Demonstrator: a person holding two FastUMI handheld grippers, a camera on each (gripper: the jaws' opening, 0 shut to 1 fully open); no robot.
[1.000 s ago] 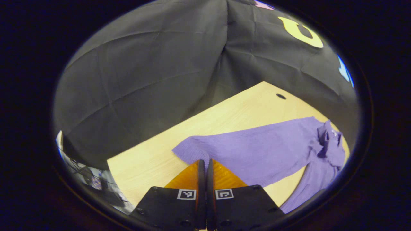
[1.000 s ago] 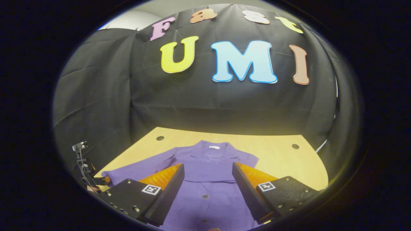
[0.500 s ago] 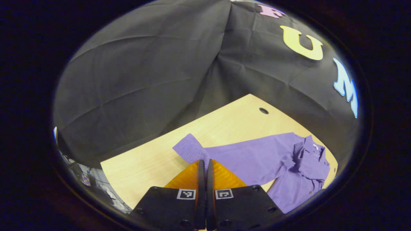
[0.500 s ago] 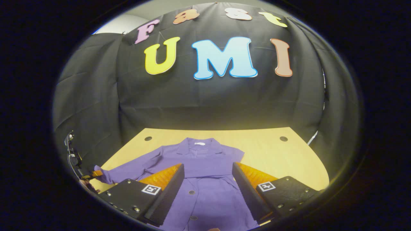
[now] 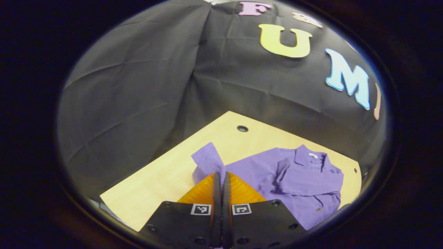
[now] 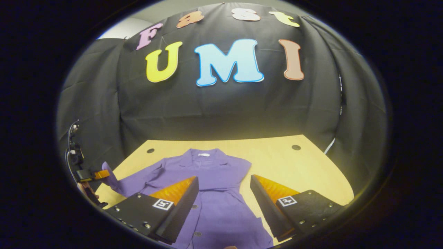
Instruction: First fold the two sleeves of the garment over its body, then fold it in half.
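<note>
Two grippers here: the left gripper (image 5: 221, 176) has its jaws clamped on the cuff of the purple shirt's sleeve (image 5: 207, 160), lifted off the wooden table (image 5: 162, 183), while the right gripper (image 6: 224, 181) hangs wide open over the shirt (image 6: 207, 173) lying flat there.

one purple garment (image 6: 211, 186) — two sleeves, one collar. one wooden bench (image 6: 304, 173) — two round holes near its far corners. two grippers: left (image 5: 221, 176), right (image 6: 224, 188).
</note>
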